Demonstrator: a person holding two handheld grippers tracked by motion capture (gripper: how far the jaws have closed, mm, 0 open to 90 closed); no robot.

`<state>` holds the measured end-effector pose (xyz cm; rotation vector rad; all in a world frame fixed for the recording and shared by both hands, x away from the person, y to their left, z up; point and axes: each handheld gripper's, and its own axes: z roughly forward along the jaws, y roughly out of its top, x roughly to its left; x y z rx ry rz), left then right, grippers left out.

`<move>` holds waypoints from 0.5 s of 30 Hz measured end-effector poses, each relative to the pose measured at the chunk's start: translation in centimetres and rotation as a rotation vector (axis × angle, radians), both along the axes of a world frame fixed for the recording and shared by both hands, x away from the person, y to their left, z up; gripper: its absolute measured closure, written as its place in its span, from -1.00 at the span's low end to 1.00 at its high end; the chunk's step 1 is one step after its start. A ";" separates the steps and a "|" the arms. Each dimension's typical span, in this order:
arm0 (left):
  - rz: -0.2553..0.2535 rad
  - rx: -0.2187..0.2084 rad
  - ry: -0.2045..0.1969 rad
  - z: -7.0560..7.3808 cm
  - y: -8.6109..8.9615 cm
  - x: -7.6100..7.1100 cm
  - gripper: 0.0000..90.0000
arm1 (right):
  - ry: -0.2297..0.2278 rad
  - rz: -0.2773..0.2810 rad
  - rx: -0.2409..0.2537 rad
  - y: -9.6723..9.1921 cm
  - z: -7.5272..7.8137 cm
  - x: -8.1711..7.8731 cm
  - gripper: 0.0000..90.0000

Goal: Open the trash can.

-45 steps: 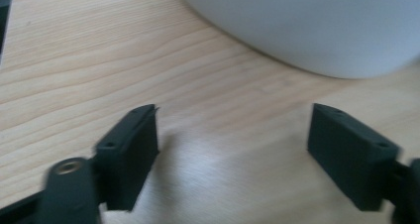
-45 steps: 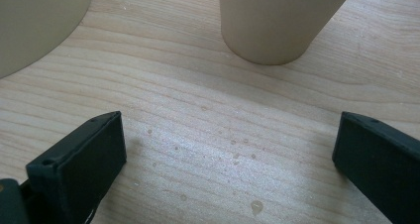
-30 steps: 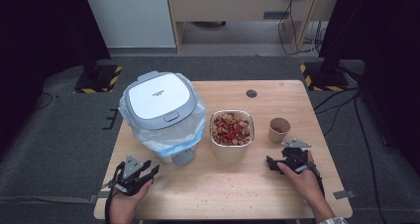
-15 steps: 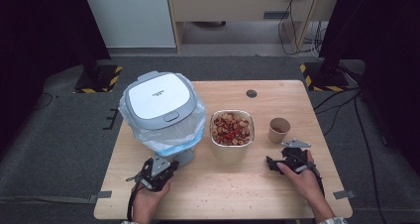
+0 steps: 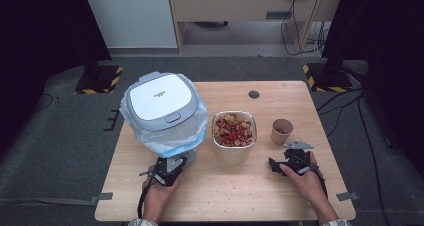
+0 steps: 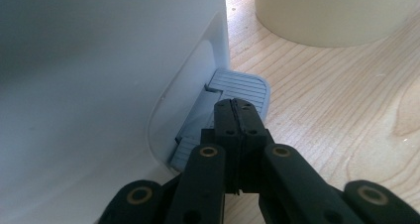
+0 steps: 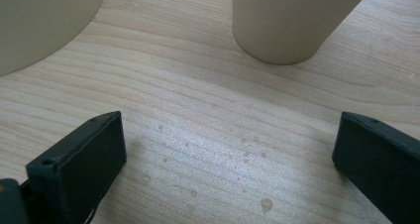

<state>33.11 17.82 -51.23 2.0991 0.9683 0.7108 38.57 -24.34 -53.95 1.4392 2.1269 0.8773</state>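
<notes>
The pedal (image 6: 233,92) of the bag-lined bin (image 5: 162,111) lies under the clenched left tongs (image 6: 236,116); right tongs (image 7: 223,159) gape.

table (image 5: 280,196) brightly lit from above, dark surroundings; close gripper views soft, glare on wood.

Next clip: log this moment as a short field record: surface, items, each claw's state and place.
surface: wooden table
bin: white pedal bin, lid down, blue liner showing
pedal: grey foot pedal at bin's base
left claw: shut, empty, tips over the pedal
right claw: open, empty, low over the table
food: tub of mixed food beside bin
cup: paper cup ahead of right claw
</notes>
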 end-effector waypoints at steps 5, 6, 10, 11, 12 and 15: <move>0.005 -0.058 0.004 -0.1 0.0 0.2 0.92 | 0.000 0.000 0.000 0.0 0.0 0.0 -0.99; -0.001 -0.053 0.004 -0.2 -0.1 0.3 0.92 | 0.000 0.000 0.000 0.0 0.0 0.0 -0.99; -0.014 -0.022 0.005 -0.2 -0.5 0.4 0.97 | 0.000 0.003 0.001 0.0 0.0 0.0 -0.99; -0.004 -0.025 0.011 -0.2 -0.6 0.4 0.97 | 0.002 0.004 0.002 0.0 0.0 0.0 -0.99; 0.001 -0.017 0.011 -0.2 -0.6 0.4 0.98 | 0.000 0.006 0.001 0.0 0.0 0.0 -0.99; -0.007 0.023 -0.007 -0.4 -0.9 0.3 0.99 | 0.000 0.006 0.001 0.0 0.0 0.0 -0.99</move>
